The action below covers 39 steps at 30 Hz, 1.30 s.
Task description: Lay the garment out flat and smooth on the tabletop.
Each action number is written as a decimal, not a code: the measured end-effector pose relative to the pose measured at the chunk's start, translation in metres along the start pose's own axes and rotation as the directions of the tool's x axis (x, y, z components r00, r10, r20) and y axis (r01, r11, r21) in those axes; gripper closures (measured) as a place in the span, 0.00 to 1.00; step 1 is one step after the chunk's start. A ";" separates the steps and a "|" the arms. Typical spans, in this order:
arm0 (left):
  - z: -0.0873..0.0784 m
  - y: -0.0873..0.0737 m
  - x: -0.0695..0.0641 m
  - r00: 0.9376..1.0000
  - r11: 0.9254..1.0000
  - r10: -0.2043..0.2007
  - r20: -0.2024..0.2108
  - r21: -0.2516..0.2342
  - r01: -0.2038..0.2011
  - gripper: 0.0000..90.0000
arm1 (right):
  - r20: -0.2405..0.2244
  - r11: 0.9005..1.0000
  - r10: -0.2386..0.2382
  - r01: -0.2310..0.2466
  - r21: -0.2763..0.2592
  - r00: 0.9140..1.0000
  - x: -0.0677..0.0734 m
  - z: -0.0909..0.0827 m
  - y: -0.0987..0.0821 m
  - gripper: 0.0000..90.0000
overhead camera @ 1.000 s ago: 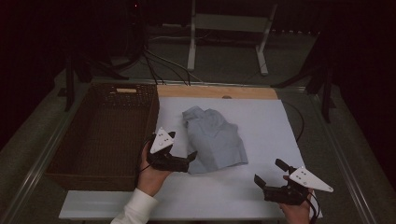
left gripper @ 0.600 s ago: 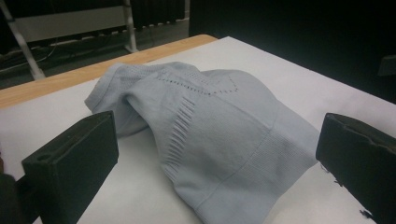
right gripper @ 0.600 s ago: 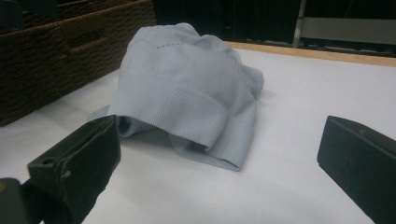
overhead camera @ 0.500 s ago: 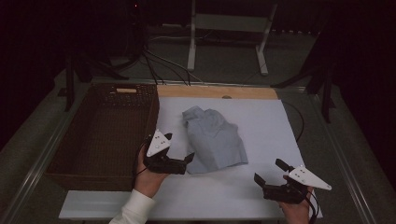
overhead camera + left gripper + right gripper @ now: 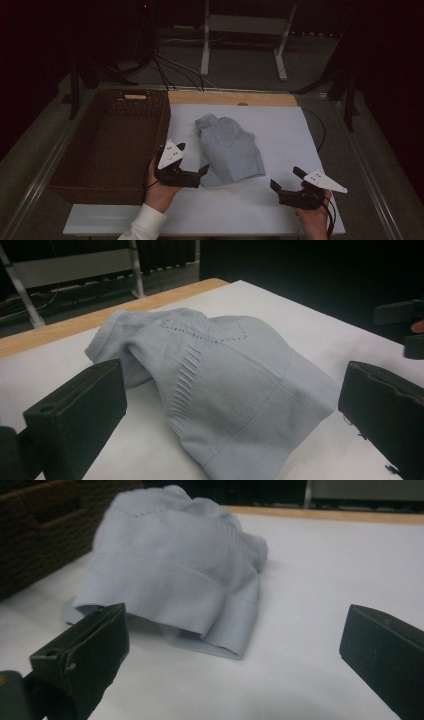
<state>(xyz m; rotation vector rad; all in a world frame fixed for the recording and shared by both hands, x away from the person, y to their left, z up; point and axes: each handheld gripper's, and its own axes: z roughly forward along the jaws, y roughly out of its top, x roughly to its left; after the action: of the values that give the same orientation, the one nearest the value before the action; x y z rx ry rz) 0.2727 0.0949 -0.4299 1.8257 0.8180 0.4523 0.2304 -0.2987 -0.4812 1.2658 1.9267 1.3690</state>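
A crumpled light blue-grey knit garment (image 5: 229, 149) lies on the white table top (image 5: 280, 127), right of the basket. My left gripper (image 5: 192, 158) sits at the garment's near-left edge, held by a hand in a white sleeve. In the left gripper view its jaws stand wide open, the left gripper (image 5: 232, 395) aimed at the garment (image 5: 225, 375) just ahead. My right gripper (image 5: 286, 178) rests near the front right of the table, clear of the cloth. In the right gripper view the right gripper (image 5: 235, 635) is open and empty, with the garment (image 5: 170, 565) ahead to the left.
A dark wicker basket (image 5: 107, 145) stands at the left of the table, its wall (image 5: 40, 525) close to the garment. A wooden strip (image 5: 232, 98) runs along the table's far edge. Metal stand legs (image 5: 205, 45) and cables lie on the floor beyond.
My left gripper has drifted slightly back toward the front-left, away from the garment's edge. The right gripper and the garment have stayed put.
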 end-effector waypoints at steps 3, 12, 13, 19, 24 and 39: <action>0.001 0.000 -0.001 1.000 1.000 0.004 0.004 0.001 -0.004 0.00 | 0.015 1.000 0.001 -0.002 0.031 1.000 -0.003 0.008 0.003 0.00; 0.000 0.000 -0.002 1.000 1.000 0.005 0.006 -0.006 -0.005 0.00 | 0.035 0.996 0.008 -0.011 0.086 0.999 -0.009 0.028 0.017 0.04; -0.001 0.000 -0.002 1.000 1.000 0.004 0.006 -0.007 -0.003 0.00 | 0.039 0.996 0.009 -0.013 0.086 0.999 -0.009 0.029 0.019 0.06; -0.002 0.001 -0.001 1.000 1.000 -0.001 0.009 -0.012 0.001 0.00 | 0.042 0.995 0.031 -0.035 0.093 0.999 -0.014 0.042 0.025 0.15; -0.003 0.001 0.000 1.000 1.000 -0.005 0.010 -0.016 0.005 0.00 | 0.056 0.992 0.026 -0.033 0.126 0.998 -0.015 0.053 0.023 0.20; -0.007 0.004 -0.001 1.000 1.000 -0.003 0.013 -0.031 0.004 0.00 | 0.064 0.972 -0.058 0.042 0.231 0.996 -0.007 0.075 0.019 0.41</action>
<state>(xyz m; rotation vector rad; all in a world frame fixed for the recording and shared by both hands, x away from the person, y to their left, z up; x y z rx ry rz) 0.2687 0.0973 -0.4239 1.7962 0.8010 0.4480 0.3001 -0.2667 -0.4953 1.3412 2.0993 1.0859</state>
